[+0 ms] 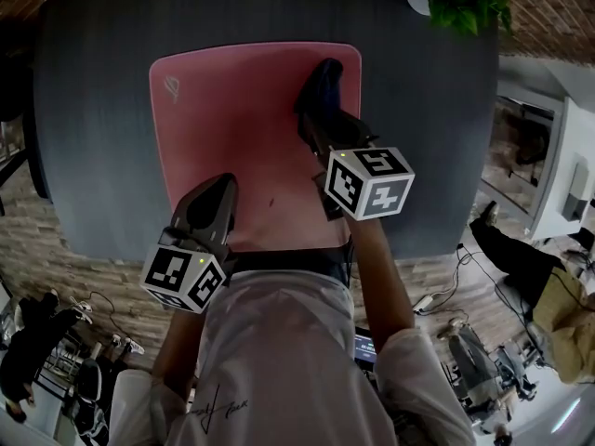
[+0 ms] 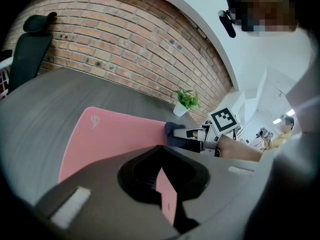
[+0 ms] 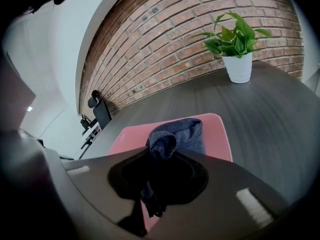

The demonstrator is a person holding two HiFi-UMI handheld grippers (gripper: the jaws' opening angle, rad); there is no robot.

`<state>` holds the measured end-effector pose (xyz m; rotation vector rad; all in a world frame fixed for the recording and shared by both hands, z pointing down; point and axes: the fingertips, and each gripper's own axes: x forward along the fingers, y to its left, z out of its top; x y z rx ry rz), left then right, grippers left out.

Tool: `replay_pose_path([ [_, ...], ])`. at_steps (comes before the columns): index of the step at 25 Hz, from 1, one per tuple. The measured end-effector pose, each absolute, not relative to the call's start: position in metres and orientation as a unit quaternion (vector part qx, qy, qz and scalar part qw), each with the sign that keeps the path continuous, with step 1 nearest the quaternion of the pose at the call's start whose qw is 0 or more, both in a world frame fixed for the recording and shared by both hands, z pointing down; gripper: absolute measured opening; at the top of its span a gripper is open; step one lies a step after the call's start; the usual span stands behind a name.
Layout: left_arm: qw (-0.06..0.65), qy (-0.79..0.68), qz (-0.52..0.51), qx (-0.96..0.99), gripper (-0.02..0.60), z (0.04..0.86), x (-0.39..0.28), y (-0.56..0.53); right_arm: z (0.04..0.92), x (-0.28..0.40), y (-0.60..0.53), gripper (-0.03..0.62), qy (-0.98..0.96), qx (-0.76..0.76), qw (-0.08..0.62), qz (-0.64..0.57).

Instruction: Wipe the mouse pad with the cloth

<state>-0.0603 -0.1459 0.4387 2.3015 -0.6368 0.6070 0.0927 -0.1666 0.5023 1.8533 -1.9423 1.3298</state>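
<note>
My right gripper [image 1: 318, 91] clamps the dark cloth [image 3: 185, 134] on the pink mouse pad [image 1: 237, 110]. My left gripper [image 1: 221, 191] has its jaws together at the pad's near edge.

mouse pad [image 1: 232, 119]: pink, rounded rectangle, flat on dark surface [image 1: 93, 110] | cloth [image 1: 321, 80]: dark blue-grey, bunched, on pad's far right part, pinched by right hand-held gripper [image 3: 160, 159]
</note>
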Motion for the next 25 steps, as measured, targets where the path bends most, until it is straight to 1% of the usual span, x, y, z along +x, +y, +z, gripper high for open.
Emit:
replay_pose_path([
  [16, 0.334, -0.265, 0.224, 0.876, 0.012, 0.441, -0.092, -0.166, 0.506, 0.059, -0.193, 0.058, -0.66, 0.599, 0.069, 0.448],
  [25, 0.342, -0.276, 0.212, 0.873, 0.012, 0.44, -0.117, -0.173, 0.515, 0.023, -0.208, 0.058, -0.67, 0.582, 0.079, 0.454],
])
